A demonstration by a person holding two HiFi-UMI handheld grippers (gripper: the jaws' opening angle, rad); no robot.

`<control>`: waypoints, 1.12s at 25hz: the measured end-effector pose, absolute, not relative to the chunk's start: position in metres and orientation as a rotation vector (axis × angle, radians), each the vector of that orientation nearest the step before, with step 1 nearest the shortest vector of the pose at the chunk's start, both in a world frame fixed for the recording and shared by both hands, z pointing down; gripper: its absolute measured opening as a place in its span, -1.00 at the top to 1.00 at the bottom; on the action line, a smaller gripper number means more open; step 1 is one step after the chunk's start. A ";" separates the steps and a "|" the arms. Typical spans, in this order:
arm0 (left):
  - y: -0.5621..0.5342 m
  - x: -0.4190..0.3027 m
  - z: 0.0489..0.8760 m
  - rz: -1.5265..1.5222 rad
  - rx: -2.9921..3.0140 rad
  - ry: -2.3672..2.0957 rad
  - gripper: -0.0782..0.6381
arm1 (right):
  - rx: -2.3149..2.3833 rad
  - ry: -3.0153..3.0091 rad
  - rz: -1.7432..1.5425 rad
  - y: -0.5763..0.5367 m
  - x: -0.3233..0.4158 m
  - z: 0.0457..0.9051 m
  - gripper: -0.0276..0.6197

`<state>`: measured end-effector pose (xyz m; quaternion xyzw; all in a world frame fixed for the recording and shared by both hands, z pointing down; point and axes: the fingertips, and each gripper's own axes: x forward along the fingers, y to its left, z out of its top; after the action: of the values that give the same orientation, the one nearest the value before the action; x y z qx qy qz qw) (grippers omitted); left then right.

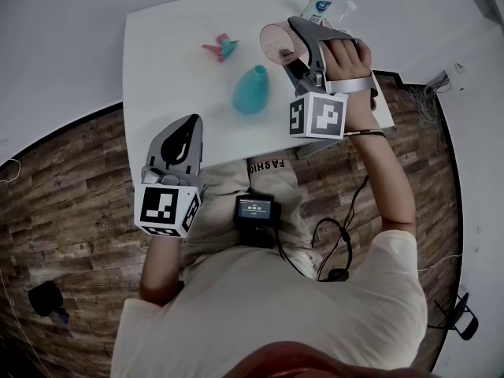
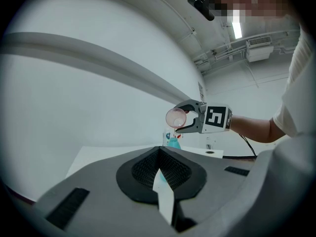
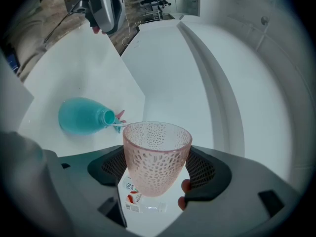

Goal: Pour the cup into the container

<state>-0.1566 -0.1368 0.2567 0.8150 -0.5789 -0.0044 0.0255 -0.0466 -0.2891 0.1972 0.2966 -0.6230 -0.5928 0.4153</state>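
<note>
Bare tabletop (image 1: 165,85) is lying open left of the teal container (image 1: 251,90), which is sitting mid-tabletop. A small pink-and-teal object (image 1: 220,47) is lying beyond it, and bottles (image 1: 321,5) are crowding the far edge beside the right hand-held gripper (image 1: 290,53) holding a raised pink cup (image 1: 276,42).

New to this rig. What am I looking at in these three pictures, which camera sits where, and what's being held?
There is no robot arm here. A person wears a camera on the head and holds a two-jaw gripper in each hand. The head view looks down on a white table. The other two views come from cameras riding on the grippers, looking along their jaws. On the table are a teal bottle, a small pink and teal piece and, at the far edge, small clear bottles. The right gripper is shut on a pink dimpled cup, lifted over the table and tipped sideways. The left gripper, jaws together with nothing between them, hovers at the table's near edge.
</note>
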 end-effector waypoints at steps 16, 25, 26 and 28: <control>-0.138 -0.158 0.247 -0.016 2.532 -1.792 0.75 | 0.734 -1.519 -1.552 -0.285 -0.054 0.195 -0.23; -0.139 -0.157 0.235 -0.029 2.555 -1.803 0.75 | 0.723 -1.465 -1.596 -0.285 -0.055 0.199 -0.23; -0.140 -0.157 0.235 -0.030 2.556 -1.804 0.75 | 0.723 -1.460 -1.603 -0.286 -0.055 0.198 -0.23; -0.142 -0.157 0.235 -0.030 2.556 -1.806 0.75 | 0.724 -1.451 -1.615 -0.287 -0.055 0.198 -0.23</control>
<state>-0.1575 -0.1415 0.2347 0.8166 -0.5772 -0.0095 0.0059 -0.0549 -0.2869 0.1978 0.2880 -0.5771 -0.6423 0.4140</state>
